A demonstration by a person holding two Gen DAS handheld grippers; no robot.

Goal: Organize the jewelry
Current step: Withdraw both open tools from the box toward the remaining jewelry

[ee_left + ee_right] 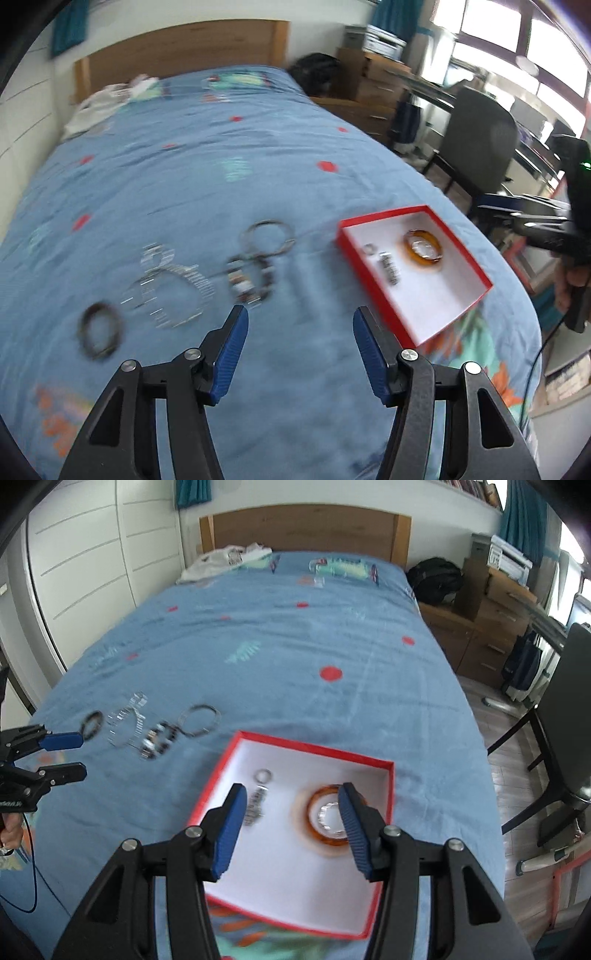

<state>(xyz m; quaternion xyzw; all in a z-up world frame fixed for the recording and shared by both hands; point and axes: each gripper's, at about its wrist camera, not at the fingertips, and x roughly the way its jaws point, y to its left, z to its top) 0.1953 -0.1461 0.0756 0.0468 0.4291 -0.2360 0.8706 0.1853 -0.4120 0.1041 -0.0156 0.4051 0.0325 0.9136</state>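
Both claws released, nothing held.
I saw loose bracelets [255,258] lying ahead-left of my left gripper [299,321], nearer than my right gripper [291,794] over the red box [391,786].

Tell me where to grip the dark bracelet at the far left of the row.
Grip the dark bracelet across its band on the near arc, coming from above with one jaw inside the loop. It lies flat on the bedspread, apart from the silver chain, so the left gripper has room.
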